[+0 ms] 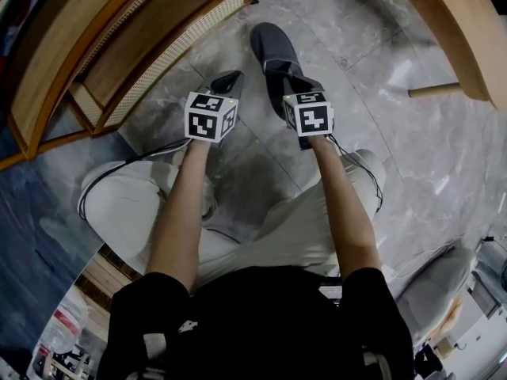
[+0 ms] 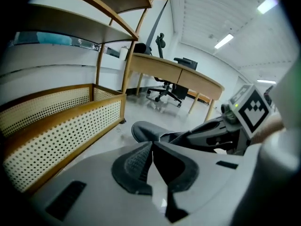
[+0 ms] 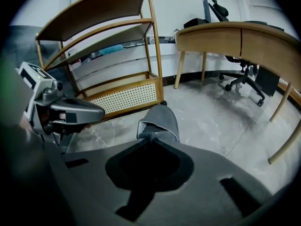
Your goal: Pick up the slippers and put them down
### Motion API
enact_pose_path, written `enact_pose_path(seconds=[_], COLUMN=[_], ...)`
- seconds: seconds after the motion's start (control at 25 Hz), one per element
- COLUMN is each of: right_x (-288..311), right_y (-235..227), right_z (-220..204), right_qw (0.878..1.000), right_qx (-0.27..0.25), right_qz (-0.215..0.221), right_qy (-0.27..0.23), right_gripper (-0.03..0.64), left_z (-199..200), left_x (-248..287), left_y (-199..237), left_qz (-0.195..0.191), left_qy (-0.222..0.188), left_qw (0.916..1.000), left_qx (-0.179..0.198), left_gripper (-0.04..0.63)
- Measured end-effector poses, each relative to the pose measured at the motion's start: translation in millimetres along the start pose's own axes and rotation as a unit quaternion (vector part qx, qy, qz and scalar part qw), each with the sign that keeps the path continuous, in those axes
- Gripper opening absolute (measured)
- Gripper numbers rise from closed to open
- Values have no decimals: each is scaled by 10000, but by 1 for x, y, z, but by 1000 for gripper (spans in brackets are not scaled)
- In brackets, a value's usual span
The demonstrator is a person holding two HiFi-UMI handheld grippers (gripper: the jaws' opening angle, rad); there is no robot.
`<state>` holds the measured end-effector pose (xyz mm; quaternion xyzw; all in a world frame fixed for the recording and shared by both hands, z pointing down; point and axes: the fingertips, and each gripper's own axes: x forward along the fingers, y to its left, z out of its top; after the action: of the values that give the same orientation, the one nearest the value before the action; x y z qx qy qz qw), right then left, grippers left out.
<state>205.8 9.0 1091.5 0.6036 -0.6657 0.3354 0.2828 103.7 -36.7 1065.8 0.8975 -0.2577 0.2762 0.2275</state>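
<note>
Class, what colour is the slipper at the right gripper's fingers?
Grey. The slipper shows best in the right gripper view.

An office: a long curved wooden desk [image 3: 235, 36], black swivel chairs [image 2: 164, 89] behind it, strip lights [image 2: 224, 41] overhead.

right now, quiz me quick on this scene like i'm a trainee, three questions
1. True or false: the left gripper has its jaws wide apart.
2. What is the right gripper shut on? A) the grey slipper B) a chair leg C) a cable
3. Fill in: the wooden shelf stands on the person's ____ side.

Key: 1 false, its jaws are together with nothing between them; 2 A; 3 left.
</note>
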Motion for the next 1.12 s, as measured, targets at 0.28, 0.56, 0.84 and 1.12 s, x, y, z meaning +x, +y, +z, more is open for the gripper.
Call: enact_pose_path(seconds=[0.28,0.56,0.84,1.12], right_x=[17,29,36,35], right_y=[8,13,15,15], right_z=[-35,-61,-78,-76], right_qw=[9987,9968,9948,9957], right_qx=[5,87,93,183], right_qz=[101,130,180,164], right_qy=[492,783,996,899], right_gripper=[9,9,12,55], left_z=[-22,-50,-69,-61], left_x=[4,5,7,7], left_y=[5,14,14,14], left_qz=[59,147,153,164], left_qy=[311,654,875,760], left_qw=[9995,9977,9960,9968], left_qx=[-18,-106,-118,-169], left_gripper=[8,8,8,8])
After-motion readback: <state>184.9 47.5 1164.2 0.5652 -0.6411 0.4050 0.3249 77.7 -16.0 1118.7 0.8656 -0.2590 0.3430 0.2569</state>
